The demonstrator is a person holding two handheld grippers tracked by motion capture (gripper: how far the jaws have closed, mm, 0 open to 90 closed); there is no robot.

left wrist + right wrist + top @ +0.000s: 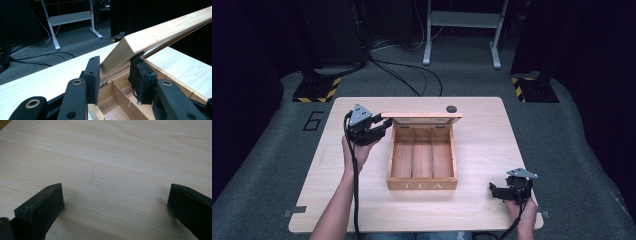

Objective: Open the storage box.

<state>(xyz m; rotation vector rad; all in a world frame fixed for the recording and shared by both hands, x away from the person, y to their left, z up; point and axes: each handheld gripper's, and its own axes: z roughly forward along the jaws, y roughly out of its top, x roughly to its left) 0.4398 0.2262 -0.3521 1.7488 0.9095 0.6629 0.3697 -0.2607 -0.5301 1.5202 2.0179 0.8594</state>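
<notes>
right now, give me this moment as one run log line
left tongs: at raised lid corner, jaws astride, grip unclear | box: open, three bare slots | right tongs: open over table

The table (482, 150) is bright under a light from above, and the room around it is dark. All pictures look soft. Close jaws are blurry, with faint shadows beneath.
</notes>
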